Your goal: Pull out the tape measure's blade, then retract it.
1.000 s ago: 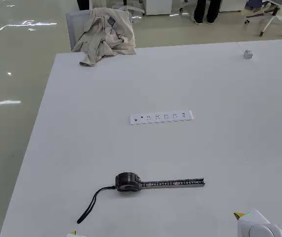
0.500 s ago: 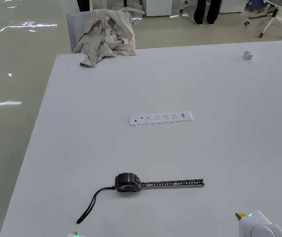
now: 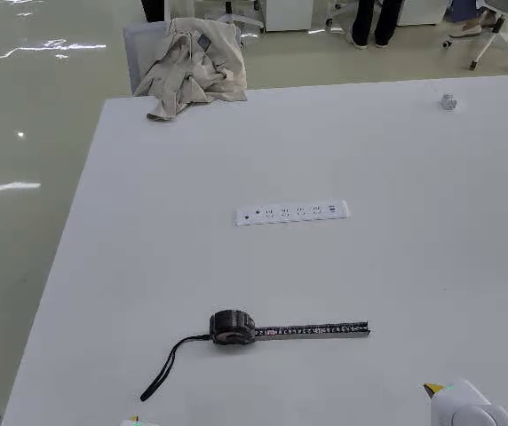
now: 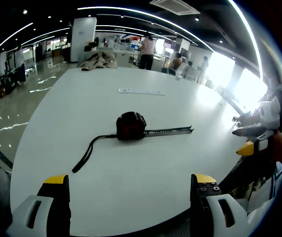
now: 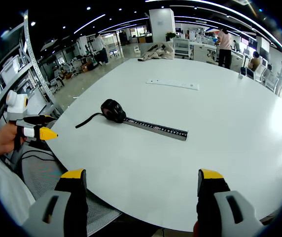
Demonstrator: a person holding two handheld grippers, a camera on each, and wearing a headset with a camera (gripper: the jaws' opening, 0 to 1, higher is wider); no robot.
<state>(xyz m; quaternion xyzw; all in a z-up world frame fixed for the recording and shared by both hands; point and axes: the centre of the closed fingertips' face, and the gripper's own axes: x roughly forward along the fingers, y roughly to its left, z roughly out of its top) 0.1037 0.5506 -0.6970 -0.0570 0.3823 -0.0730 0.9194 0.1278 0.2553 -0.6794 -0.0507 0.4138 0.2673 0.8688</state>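
White workbench in a large open office with a glossy floor. A beige jacket is draped over a grey chair at the table's far edge. A white power strip lies flat mid-table, and a small crumpled silvery object sits far to the right.

The tape measure rests on the near part of the table. Its dark case lies flat, its blade is drawn out along the surface to the right, and its black wrist strap trails toward the near left. Nothing touches it.

Against the earlier pictures, the case, blade and strap lie as they did, with the same length of blade out. Only the whole head view has drifted a little, which is the camera.

The left gripper has its jaws spread wide with nothing between them, held short of the table's near edge and well apart from the tape measure. The right gripper is likewise wide apart and holding nothing, off the near edge. In the head view its white body has kept to the lower right corner.
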